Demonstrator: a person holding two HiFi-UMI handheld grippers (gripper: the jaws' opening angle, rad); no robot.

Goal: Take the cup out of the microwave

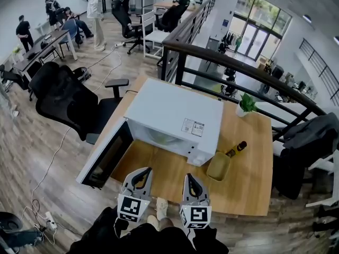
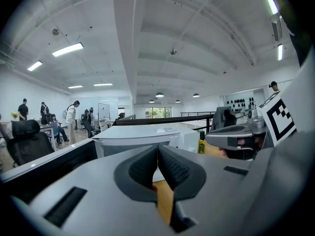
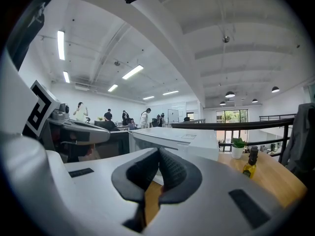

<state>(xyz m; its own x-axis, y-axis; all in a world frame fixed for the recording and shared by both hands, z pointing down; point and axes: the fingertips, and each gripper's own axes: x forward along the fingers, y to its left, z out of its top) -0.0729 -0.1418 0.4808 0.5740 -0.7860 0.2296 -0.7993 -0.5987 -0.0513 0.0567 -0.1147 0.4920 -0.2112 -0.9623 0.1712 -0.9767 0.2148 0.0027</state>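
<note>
The white microwave (image 1: 175, 118) stands on the wooden table (image 1: 249, 184) with its dark door (image 1: 106, 157) swung open to the left. A pale round shape (image 1: 160, 136) shows inside the cavity; I cannot tell if it is the cup. My left gripper (image 1: 142, 174) and right gripper (image 1: 189, 178) sit side by side at the table's near edge, in front of the opening, both shut and empty. In the left gripper view the shut jaws (image 2: 157, 149) point at the microwave (image 2: 142, 136). The right gripper (image 3: 159, 151) also faces the microwave (image 3: 172, 139).
An olive-green tray (image 1: 218, 165) and an oil bottle (image 1: 237, 148) lie right of the microwave, with a potted plant (image 1: 246, 103) at the far right corner. A black office chair (image 1: 69, 99) stands left of the table, a dark railing (image 1: 238, 67) behind it.
</note>
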